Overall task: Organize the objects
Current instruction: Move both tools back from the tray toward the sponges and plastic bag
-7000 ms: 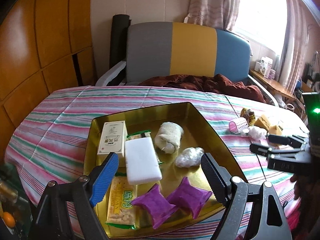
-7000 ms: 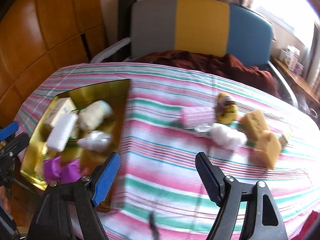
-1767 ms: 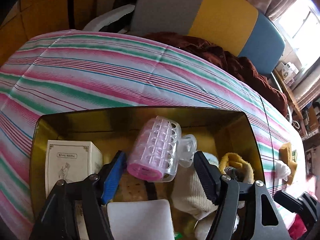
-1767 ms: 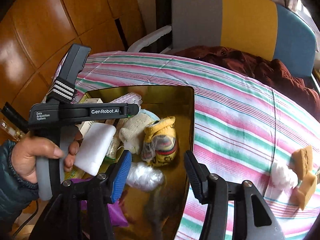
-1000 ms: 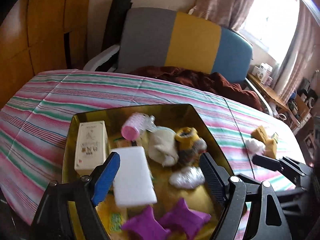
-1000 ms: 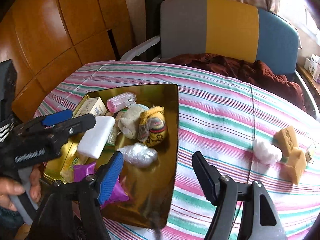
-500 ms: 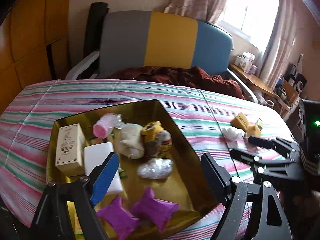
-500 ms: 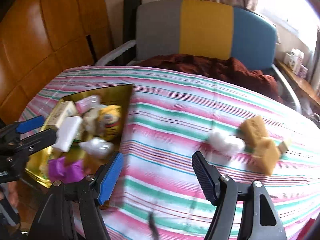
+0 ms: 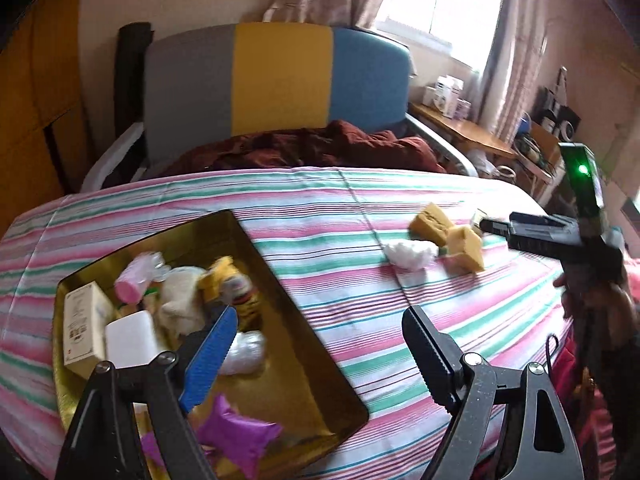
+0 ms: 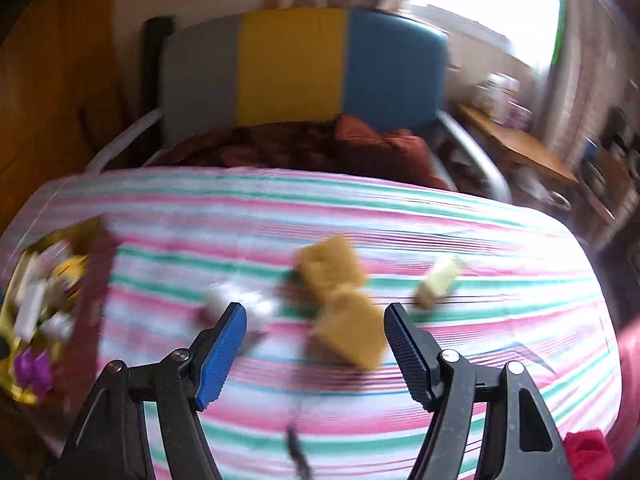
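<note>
Left gripper [image 9: 316, 340] is open w/ nothing between its jaws, low centre of the frame, over the edge of the gold tray [image 9: 296, 300]. Right gripper [image 10: 314, 330] is open too, empty, above the striped table [image 10: 480, 320]. Two yellow sponges [image 10: 340, 300] lie centre frame, touching; white wad [image 10: 236, 300] just left of them. Tray w/ sorted items is at far left in right view.

Grey-yellow-blue chair [image 9: 280, 80] behind table; maroon cloth [image 9: 312, 148] on seat; curtained window [image 9: 440, 0].
</note>
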The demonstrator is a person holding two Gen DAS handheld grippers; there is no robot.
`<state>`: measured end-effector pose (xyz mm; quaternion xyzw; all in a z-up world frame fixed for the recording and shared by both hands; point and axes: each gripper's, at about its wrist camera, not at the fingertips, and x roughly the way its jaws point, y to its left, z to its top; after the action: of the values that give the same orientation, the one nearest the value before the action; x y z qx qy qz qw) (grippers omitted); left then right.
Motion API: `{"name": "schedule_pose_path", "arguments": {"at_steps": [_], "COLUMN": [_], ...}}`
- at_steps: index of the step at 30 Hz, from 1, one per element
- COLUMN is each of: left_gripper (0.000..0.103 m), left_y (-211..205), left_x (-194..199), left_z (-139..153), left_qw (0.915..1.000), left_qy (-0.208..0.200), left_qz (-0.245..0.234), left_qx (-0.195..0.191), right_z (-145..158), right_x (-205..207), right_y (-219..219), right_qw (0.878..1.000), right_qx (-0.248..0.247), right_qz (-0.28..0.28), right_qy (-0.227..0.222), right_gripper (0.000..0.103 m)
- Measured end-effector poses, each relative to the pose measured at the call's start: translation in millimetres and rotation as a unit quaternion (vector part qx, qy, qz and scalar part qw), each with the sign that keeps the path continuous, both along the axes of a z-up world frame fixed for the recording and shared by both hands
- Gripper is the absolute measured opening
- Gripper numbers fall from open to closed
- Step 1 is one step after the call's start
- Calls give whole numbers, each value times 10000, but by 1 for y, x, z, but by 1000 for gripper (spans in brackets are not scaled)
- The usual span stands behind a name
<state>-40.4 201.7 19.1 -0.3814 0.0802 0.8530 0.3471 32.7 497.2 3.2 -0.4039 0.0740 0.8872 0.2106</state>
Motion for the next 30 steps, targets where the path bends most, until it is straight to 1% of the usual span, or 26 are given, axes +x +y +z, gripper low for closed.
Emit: {"name": "schedule_pose_path", "arguments": {"at_steps": [3,5,7,9,10,12,17,24,27,30], "left_gripper": [85,85,85,85,85,85,85,85,85,86], "left_y": [16,27,37,46,53,61,88,121,134,145], "left_x": [4,7,8,9,8,8,11,6,0,-9], "left_z": [0,-1,-2,-4,-6,-8,-16,-36,-44,-52], "left_qw": [9998,9995,9992,9988,9986,9983,9967,9939,9934,9928], "left_qy": [-2,0,-7,-15,-33,-72,-105,-365,-471,-640], "left_qz": [-172,-287,-377,-452,-494,-537,-726,-887,-848,-798], "left_qx": [-61,-112,-158,-186,-193,-199,-340,-540,-609,-616], "right_z": [-7,-14,-20,-22,-24,-30,-35,-43,-47,-49], "right_x": [15,27,38,46,49,50,50,61,60,55], "right_y": [37,60,81,93,97,104,108,117,118,116], "right_qw": [9978,9925,9841,9769,9742,9705,9674,9572,9557,9574], "right_qx": [-165,-533,-958,-1231,-1339,-1528,-1643,-1970,-2071,-2152], "right_qz": [-605,-1041,-1428,-1636,-1706,-1780,-1882,-2090,-2065,-1906], "right_qy": [199,364,446,611,625,557,417,351,321,282], "right_gripper": [72,72,72,73,73,73,73,73,73,73]}}
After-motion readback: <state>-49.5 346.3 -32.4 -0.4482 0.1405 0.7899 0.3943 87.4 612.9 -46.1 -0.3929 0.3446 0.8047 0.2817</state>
